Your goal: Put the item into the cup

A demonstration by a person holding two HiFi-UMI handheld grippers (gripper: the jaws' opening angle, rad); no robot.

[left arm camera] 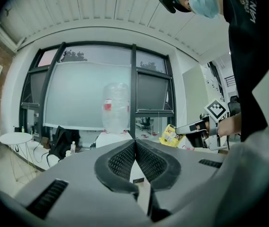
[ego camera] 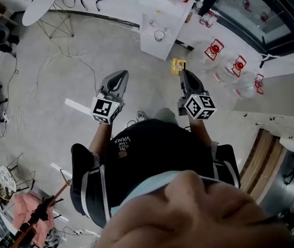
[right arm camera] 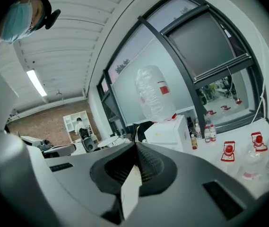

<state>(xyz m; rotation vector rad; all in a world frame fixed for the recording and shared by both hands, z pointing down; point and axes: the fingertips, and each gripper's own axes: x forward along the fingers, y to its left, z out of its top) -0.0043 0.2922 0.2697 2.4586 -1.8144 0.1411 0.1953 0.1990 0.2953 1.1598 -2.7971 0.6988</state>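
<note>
Packet [ego camera: 178,65], yellow: clamped at the jaws of the right gripper [ego camera: 182,72], projects forward past the tips, edge-on along them. Left gripper [ego camera: 120,77]: jaws closed on nothing, alongside. Cup: not found in any view.

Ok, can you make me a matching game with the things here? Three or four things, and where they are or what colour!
Things:
1. packet
2. left gripper
3. big bottle
4. round table

Matches:
A. shut, nothing in it
B. on top of the dispenser
C. yellow, pinched in the right gripper
D. white, on thin legs

Pairs: 1-C, 2-A, 3-B, 4-D.
</note>
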